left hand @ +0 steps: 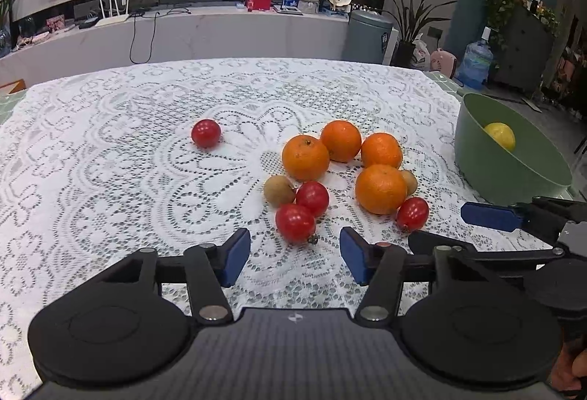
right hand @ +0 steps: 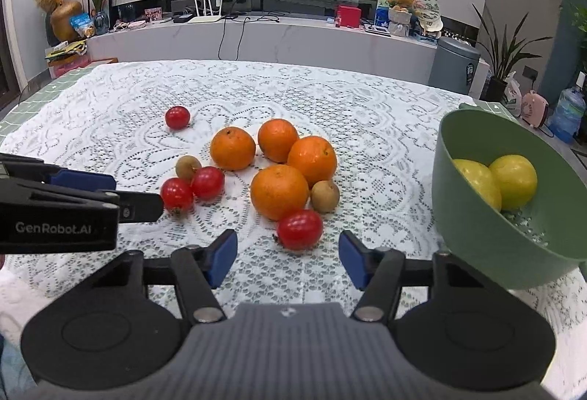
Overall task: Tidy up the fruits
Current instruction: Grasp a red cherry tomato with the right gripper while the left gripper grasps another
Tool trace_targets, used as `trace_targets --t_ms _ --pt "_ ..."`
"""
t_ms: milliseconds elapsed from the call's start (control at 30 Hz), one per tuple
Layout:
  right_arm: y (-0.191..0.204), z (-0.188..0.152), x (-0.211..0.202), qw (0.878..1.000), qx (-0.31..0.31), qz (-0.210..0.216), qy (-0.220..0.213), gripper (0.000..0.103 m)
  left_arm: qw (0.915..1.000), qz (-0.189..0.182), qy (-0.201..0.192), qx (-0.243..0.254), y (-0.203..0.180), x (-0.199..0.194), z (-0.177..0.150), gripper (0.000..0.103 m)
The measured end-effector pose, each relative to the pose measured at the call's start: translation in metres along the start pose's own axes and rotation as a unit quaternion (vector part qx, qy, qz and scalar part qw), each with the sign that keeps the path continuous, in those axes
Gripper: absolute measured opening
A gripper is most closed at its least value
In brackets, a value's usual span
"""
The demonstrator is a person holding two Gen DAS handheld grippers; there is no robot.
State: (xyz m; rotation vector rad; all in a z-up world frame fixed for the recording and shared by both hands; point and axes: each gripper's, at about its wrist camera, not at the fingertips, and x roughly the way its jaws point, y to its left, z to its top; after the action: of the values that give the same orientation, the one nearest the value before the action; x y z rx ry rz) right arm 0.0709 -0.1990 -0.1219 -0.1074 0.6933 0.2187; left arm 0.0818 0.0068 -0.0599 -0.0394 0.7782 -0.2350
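- Left wrist view: my left gripper (left hand: 295,255) hangs with its jaws apart and nothing between the pads, just short of a red tomato (left hand: 295,222) on the lace tablecloth (left hand: 110,161).
- My right gripper (right hand: 288,257) is likewise parted and empty, near another tomato (right hand: 300,229).
- Oranges (right hand: 279,191) cluster mid-table; the green bowl (right hand: 477,235) at right holds yellow fruit (right hand: 513,182).
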Motion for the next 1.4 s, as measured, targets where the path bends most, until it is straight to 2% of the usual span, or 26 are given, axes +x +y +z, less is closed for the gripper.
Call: trace_targets --t_ms 133,533,900,1100,1400 --pt "-0.001 0.002 0.011 1.000 -0.007 -0.006 0.003 0.051 0.9999 0.007 0.007 0.005 0.000 0.011 -0.001 0.062" --pt "0.000 0.005 0.030 1.000 -0.017 0.000 0.008 0.045 0.9999 0.003 0.014 -0.004 0.002 0.028 0.004 0.055" --pt "-0.003 0.004 0.039 1.000 -0.012 -0.001 0.017 0.037 0.9998 0.000 0.019 0.004 -0.001 0.034 0.004 0.038" --pt "-0.004 0.004 0.039 1.000 -0.012 -0.001 0.016 0.033 0.9998 0.000 0.020 0.004 -0.002 0.034 0.004 0.034" --pt "-0.006 0.003 0.029 1.000 -0.016 -0.001 0.010 0.032 0.9998 0.009 0.016 0.007 -0.006 0.028 0.004 0.033"
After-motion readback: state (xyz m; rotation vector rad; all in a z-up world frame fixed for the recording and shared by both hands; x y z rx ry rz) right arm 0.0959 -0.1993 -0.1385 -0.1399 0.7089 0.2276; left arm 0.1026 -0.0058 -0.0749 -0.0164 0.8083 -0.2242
